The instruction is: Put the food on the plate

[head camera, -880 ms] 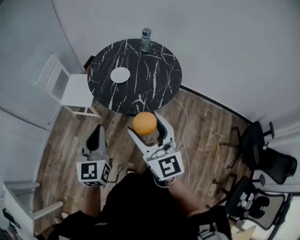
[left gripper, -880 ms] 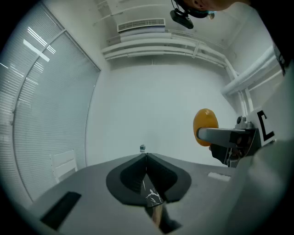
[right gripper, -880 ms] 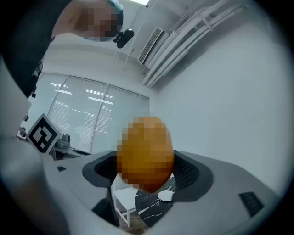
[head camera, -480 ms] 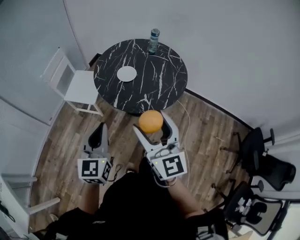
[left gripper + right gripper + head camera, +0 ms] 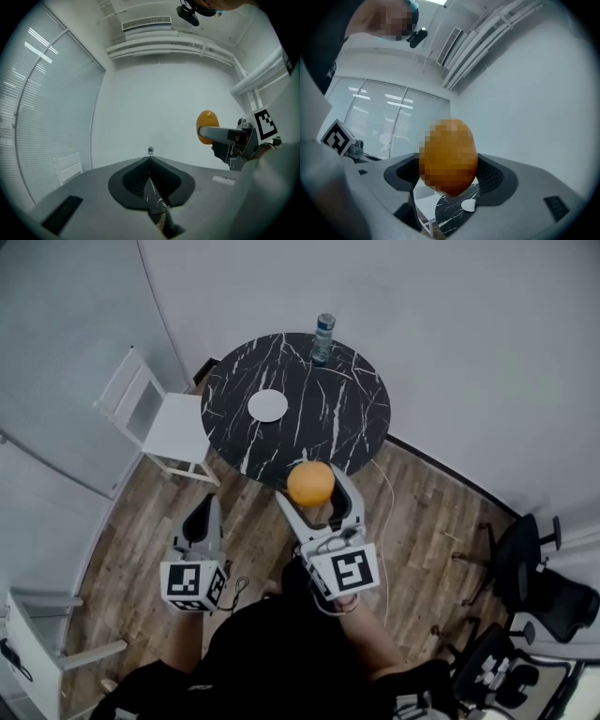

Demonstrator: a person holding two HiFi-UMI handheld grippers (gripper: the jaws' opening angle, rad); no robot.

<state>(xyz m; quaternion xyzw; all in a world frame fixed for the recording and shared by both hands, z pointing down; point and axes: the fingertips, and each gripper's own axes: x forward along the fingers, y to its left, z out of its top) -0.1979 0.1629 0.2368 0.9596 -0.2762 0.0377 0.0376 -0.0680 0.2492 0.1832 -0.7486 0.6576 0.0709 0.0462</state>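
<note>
An orange round fruit (image 5: 310,483) sits between the jaws of my right gripper (image 5: 314,487), which is shut on it and holds it up over the wooden floor, short of the table's near edge. In the right gripper view the fruit (image 5: 449,157) fills the gap between the jaws. A small white plate (image 5: 268,405) lies on the round black marble table (image 5: 328,423); it also shows below the fruit in the right gripper view, plate (image 5: 468,205). My left gripper (image 5: 203,510) hangs at the left, shut with nothing in it (image 5: 150,161).
A water bottle (image 5: 323,336) stands at the table's far edge. A white chair (image 5: 159,418) stands left of the table. Black office chairs (image 5: 539,573) are at the right. A white cable (image 5: 384,493) runs over the floor by the table.
The table, plate and bottle have slid lower and rightward in the head view, nearer to the grippers. The right gripper keeps its hold on the fruit; the left stays shut.
</note>
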